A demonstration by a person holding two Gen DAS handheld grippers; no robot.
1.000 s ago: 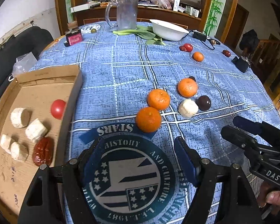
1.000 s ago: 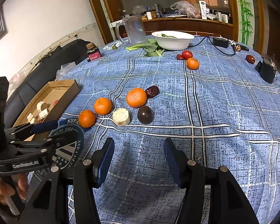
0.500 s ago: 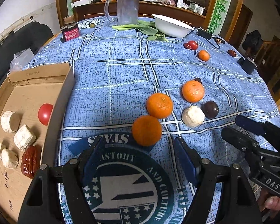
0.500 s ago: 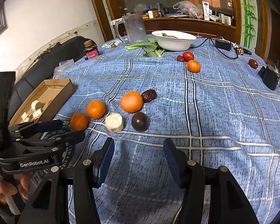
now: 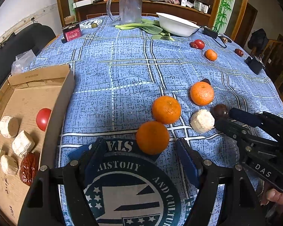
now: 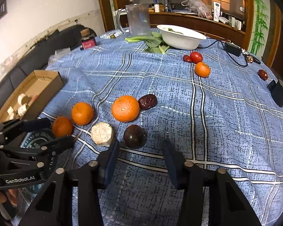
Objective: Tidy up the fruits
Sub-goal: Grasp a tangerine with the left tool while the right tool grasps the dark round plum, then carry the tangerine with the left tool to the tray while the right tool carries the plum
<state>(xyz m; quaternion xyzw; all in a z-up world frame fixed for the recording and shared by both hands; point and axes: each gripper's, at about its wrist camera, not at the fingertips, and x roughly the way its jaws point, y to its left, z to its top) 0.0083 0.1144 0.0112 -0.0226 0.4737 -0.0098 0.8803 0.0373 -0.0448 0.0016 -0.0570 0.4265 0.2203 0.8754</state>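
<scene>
Fruit cluster sits closer to both grippers than a second ago: both hands have come forward over the blue tablecloth (image 5: 122, 71) toward the near edge group. Right gripper (image 6: 141, 150) jaws have just been closing, from fairly wide to a narrower gap, with nothing between them yet; the dark round fruit (image 6: 134, 136) lies just ahead of the tips, near the left pad, not touched as far as I can tell. White chunk (image 6: 101, 136) sits just beside that pad's outer side. Left gripper (image 5: 141, 154) stays well open, empty; nearest tangerine (image 5: 152, 137) lies just ahead of the gap between its fingers, slightly toward the right one, not clamped. Second tangerine (image 5: 166, 109) touches it from behind, a third, bigger one (image 5: 201, 93) further back right.

Reading: each hand looks lined up for its own pick, left on the tangerine, right on the dark fruit, neither grasp made.

Cardboard box (image 5: 66, 86) at the table's left edge already holds a cherry tomato (image 5: 43, 119), white chunks and a red date (image 5: 29, 168). More fruit waits near the far right edge, beside the white bowl (image 5: 176, 26).
</scene>
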